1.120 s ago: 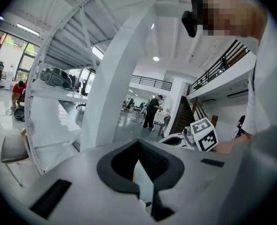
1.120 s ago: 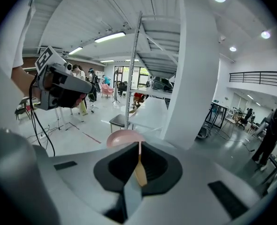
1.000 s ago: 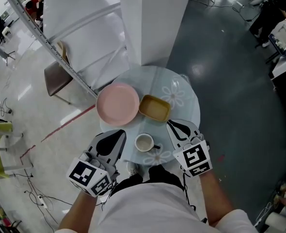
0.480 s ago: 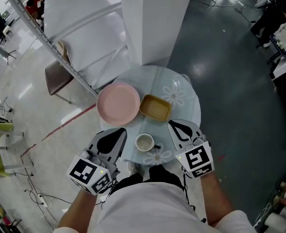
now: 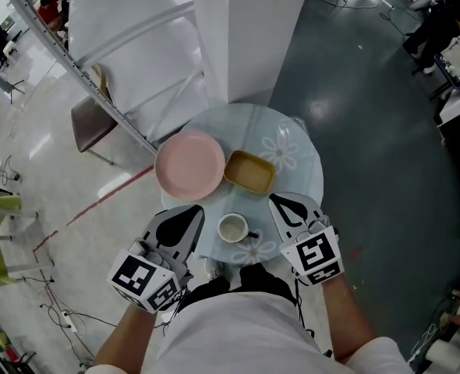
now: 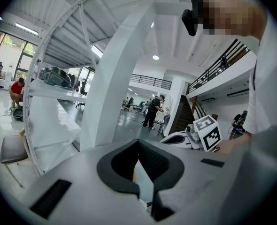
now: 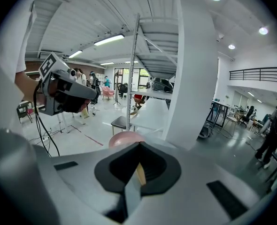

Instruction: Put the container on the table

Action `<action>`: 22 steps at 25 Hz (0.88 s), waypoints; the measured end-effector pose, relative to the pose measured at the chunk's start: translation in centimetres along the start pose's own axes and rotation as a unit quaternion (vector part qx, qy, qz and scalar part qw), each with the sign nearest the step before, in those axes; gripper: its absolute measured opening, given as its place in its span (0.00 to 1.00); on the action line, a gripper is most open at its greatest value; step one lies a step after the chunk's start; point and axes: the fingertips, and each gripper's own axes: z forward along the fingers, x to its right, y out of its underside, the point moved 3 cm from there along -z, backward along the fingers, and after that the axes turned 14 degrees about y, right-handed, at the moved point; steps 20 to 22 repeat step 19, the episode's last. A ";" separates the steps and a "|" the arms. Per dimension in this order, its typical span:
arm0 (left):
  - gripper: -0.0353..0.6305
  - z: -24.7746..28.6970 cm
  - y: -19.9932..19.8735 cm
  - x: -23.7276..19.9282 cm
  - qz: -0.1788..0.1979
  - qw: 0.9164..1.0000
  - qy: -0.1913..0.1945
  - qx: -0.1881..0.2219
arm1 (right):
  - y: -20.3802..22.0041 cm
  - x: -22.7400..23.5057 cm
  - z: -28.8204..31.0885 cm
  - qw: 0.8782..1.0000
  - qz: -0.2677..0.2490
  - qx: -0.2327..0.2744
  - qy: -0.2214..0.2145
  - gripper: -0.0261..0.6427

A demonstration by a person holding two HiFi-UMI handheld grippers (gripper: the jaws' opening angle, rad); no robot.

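Left gripper (image 5: 196, 210): jaws pressed together with nothing between them; hangs at the table's 7 o'clock edge.
Right gripper (image 5: 276, 202): jaws likewise closed and empty; at the table's 5 o'clock edge, well apart from its partner.
Cup (image 5: 231, 229): pale, handle toward 3 o'clock; stands between the two grippers, at 6 o'clock on the table top.
Container (image 5: 249, 173): shallow, tan and rectangular; rests flat near the table's middle, at 1 o'clock from the cup. No gripper touches it. Judged from this, the placing looks complete.
Pink plate (image 5: 189, 165): round and empty; at 9 o'clock of the container and just beside it. Whether the rims touch cannot be told.
Table (image 5: 309, 170): round glass top with pale flower prints, on a grey floor.
White pillar (image 5: 245, 37): rises at 12 o'clock, beyond the table.
Hazard 1: the cup sits in the path between both grippers and the container. A low forward reach could tip it or push it along the glass.
Hazard 2: the container lies close against the plate. A nudge toward 9 o'clock would likely drive one into the other.
Hazard 3: the glass looks smooth, so a closed jaw tip pushing on the container may slide it toward the edge.
Count: grippers two; cup one; container one; plate one; table one; pillar one.
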 end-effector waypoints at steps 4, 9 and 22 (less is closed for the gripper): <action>0.09 -0.1 0.2 -0.1 -0.001 1.000 -0.001 0.000 | 0.4 -0.2 0.2 1.000 -0.002 -0.007 -0.002 0.07; 0.09 -0.1 0.3 -0.1 -0.003 1.000 -0.001 0.001 | 0.5 -0.3 0.4 1.000 -0.003 -0.009 -0.005 0.07; 0.09 -0.2 0.3 -0.7 -0.002 1.000 -0.003 0.000 | 0.5 -0.7 1.1 1.000 -0.007 -0.013 -0.009 0.07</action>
